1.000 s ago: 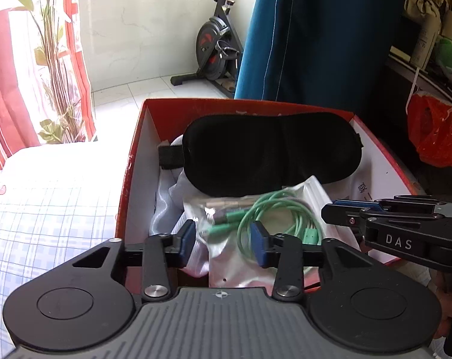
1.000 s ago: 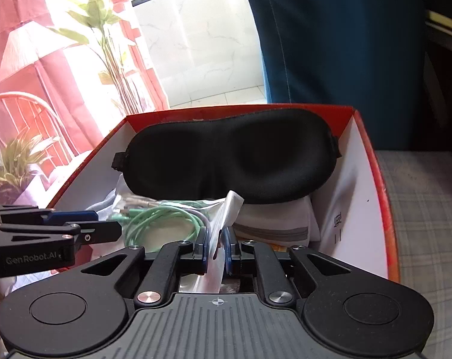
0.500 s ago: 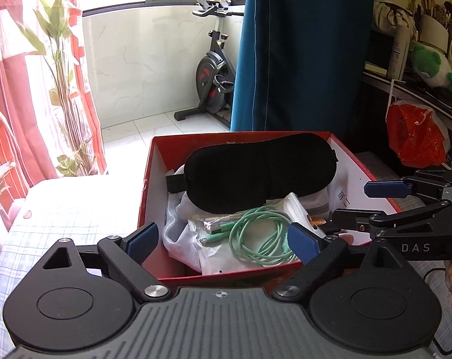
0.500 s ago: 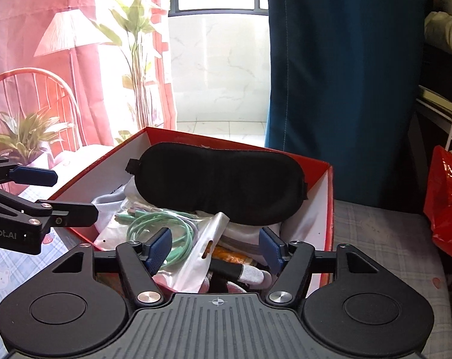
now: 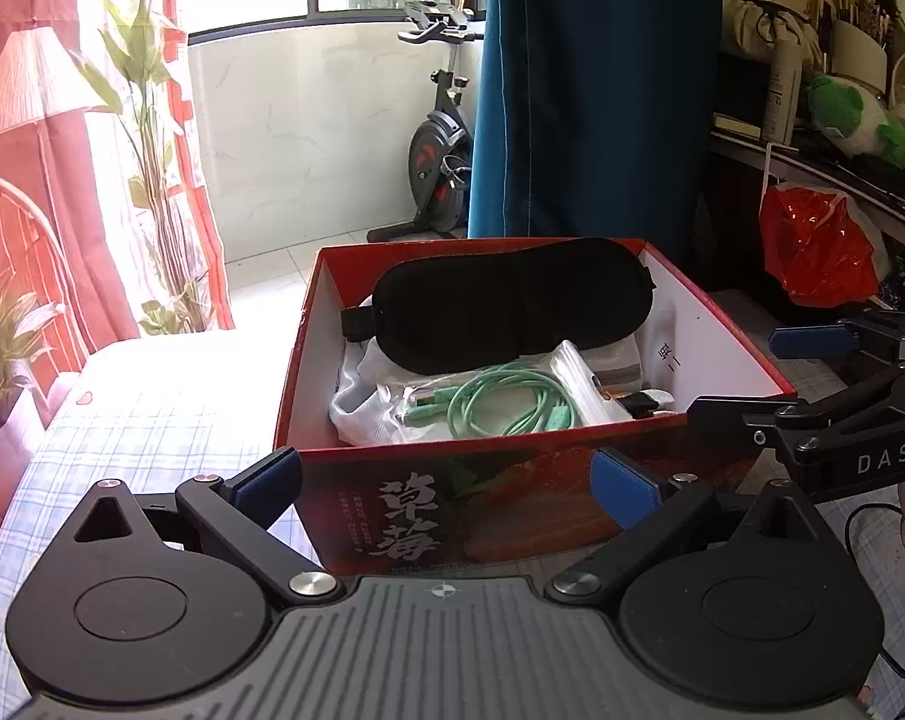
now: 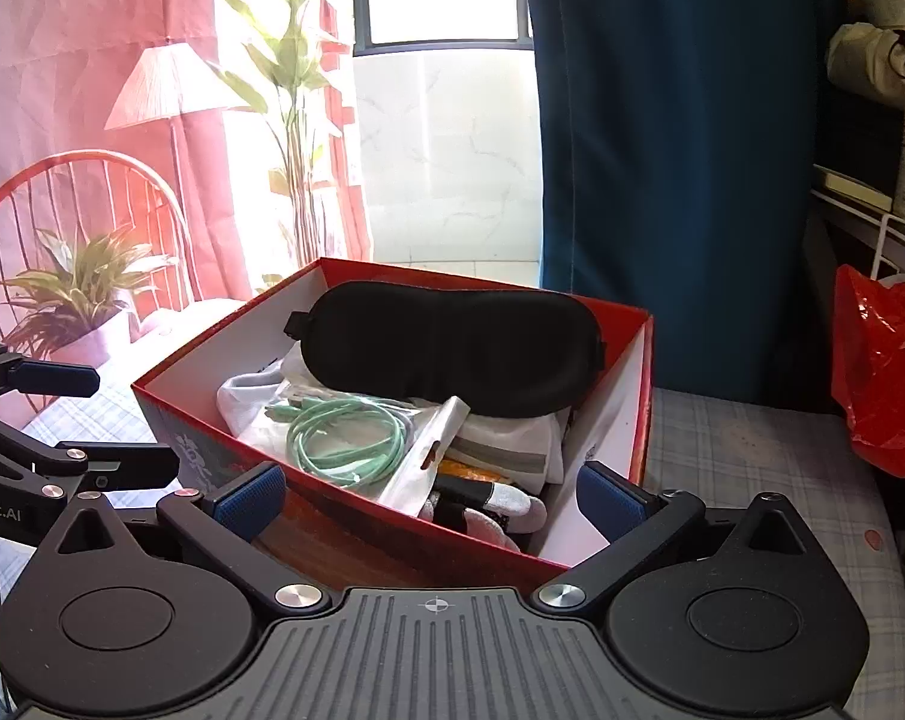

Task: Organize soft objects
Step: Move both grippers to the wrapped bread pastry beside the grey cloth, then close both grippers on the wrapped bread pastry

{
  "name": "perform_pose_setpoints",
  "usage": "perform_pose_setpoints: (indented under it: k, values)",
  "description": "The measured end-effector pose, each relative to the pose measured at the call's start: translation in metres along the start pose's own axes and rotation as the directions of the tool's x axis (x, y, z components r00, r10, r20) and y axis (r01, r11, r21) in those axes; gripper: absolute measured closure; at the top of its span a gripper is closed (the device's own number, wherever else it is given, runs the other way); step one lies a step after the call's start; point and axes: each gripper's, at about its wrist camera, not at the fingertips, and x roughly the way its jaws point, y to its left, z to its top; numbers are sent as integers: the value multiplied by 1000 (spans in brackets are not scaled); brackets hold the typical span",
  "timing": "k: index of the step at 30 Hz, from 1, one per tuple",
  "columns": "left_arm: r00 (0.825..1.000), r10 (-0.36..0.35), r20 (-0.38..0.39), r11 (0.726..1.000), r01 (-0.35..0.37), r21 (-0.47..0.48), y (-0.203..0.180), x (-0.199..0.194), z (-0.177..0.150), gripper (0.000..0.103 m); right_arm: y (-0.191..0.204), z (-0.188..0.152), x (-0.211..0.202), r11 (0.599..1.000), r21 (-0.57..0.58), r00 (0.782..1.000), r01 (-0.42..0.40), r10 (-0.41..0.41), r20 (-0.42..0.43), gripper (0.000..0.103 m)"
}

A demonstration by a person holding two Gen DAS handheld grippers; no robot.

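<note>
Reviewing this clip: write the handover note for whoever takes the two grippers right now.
Left gripper: jaws opening, nothing between them, in front of the red box.
Right gripper: jaws opening, empty, at the box's near corner.
In the box: black eye mask on top, bagged green cable, white cloth, glove.
Done: these items are boxed.
Left: nothing loose visible on the checked cover; check beyond view.

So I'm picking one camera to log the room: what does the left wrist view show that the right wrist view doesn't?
Only the left wrist view shows the exercise bike, the green plush toy and the printed front of the red box. Only the right shows gloves in the box corner. Both show the black sleep mask, the green cable, the red bag.
</note>
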Motion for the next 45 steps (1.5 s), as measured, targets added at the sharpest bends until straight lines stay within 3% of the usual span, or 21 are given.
perform_pose_setpoints:
  k: [7,16,29,33,36,45]
  values:
    - [1000,15,0,1000,-15,-28,0,-8,-14,0,2,-15,-12,1000,-27,999,10,-9,34,0]
    - [999,-12,-40,999,11,-33,-12,-9,-45,0,-1,-45,-36,996,-86,998,-37,42,49,0]
    - [991,-83,-108,993,73,-90,-22,2,-93,0,-14,-118,-37,997,-17,988,-73,70,-138,1]
    - [990,-91,-107,989,77,-127,-16,-2,-102,0,-9,-130,-33,991,-10,975,-132,128,-183,22]
    - [993,-64,-96,990,51,-133,-12,-6,-105,0,4,-134,-29,984,-28,966,-174,165,-198,32]
    - [996,-62,-64,983,50,-178,-1,-15,-105,2,40,-128,-10,976,-66,969,-205,193,-157,36]
